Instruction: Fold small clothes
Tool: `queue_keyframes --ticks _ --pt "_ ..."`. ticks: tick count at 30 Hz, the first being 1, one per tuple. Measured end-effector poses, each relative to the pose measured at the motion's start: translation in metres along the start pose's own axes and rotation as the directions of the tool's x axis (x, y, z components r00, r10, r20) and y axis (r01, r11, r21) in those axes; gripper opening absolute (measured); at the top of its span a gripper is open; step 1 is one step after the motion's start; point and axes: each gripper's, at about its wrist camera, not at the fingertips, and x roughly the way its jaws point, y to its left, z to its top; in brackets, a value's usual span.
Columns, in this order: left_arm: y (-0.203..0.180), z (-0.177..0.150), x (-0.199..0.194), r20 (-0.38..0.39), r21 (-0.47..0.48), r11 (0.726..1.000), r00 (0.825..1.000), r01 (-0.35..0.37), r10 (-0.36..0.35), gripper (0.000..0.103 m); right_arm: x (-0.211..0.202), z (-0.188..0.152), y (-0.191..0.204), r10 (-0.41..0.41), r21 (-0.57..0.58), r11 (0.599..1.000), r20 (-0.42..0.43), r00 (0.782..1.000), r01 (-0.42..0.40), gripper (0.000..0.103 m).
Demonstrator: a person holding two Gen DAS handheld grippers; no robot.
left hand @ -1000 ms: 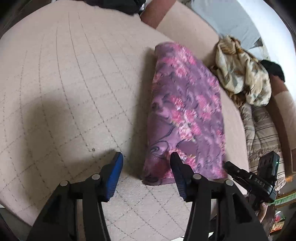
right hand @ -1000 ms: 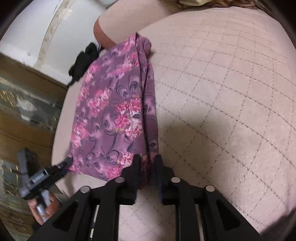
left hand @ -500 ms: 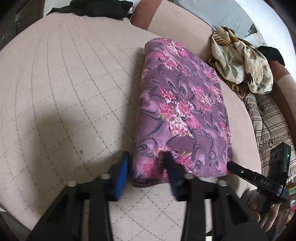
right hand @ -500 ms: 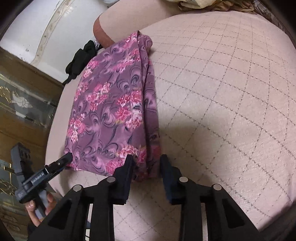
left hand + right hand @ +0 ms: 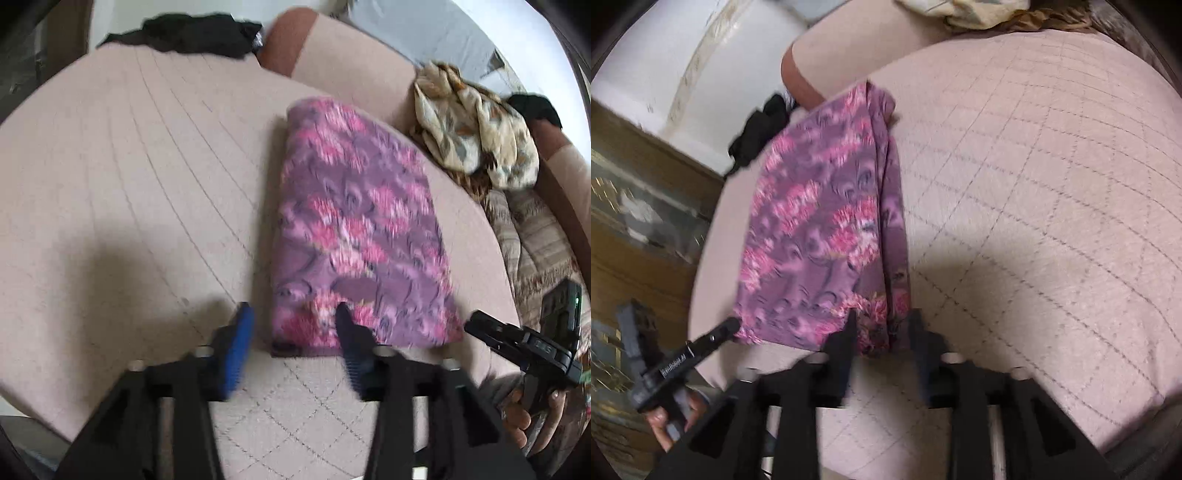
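Purple floral folded garment (image 5: 354,236) lies on the beige quilted cushion (image 5: 122,192), long axis running away from both grippers. Left gripper (image 5: 291,325) and right gripper (image 5: 882,328) gape at its near edge.

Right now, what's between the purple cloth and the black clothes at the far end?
Only bare quilted cushion lies between the purple cloth and the black clothes, clearest in the left wrist view.

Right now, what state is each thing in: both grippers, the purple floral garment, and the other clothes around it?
Left gripper: open, straddling the garment's near corner.
Right gripper: open, around the near folded edge.
Purple floral garment: folded, lying flat on the quilted beige cushion.
Cream patterned cloth: crumpled, unfolded.
Black garment: crumpled at the far edge.
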Motion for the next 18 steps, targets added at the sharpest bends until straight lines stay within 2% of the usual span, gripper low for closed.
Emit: queue_keyframes --ticks 2,5,10,13,15,18 --pt "-0.001 0.010 -0.009 0.025 -0.010 1.000 1.000 0.015 -0.015 0.055 -0.011 0.007 -0.002 0.018 0.028 0.999 0.026 0.999 -0.019 0.068" --pt "-0.007 0.032 -0.009 0.023 -0.007 1.000 0.999 0.029 -0.028 0.063 -0.018 0.028 -0.002 0.032 0.046 0.998 0.038 0.999 -0.034 0.068" --pt "-0.011 0.086 0.012 0.011 -0.013 0.999 0.999 0.032 -0.032 0.064 0.001 0.082 0.018 0.061 0.009 0.998 0.004 0.998 -0.061 0.068" --pt "-0.011 0.115 0.036 0.007 -0.025 0.999 0.999 0.044 -0.044 0.064 0.022 0.109 0.025 0.057 -0.009 0.998 -0.015 0.998 -0.057 0.054" --pt "-0.009 0.125 0.058 -0.017 -0.039 0.996 0.997 0.078 -0.079 0.064 0.042 0.124 0.026 0.056 -0.009 0.998 -0.030 0.998 -0.056 0.036" --pt "0.003 0.126 0.087 -0.058 -0.111 0.977 0.980 0.182 -0.189 0.063 0.060 0.122 0.019 0.097 0.008 0.995 -0.021 0.995 -0.097 0.030"
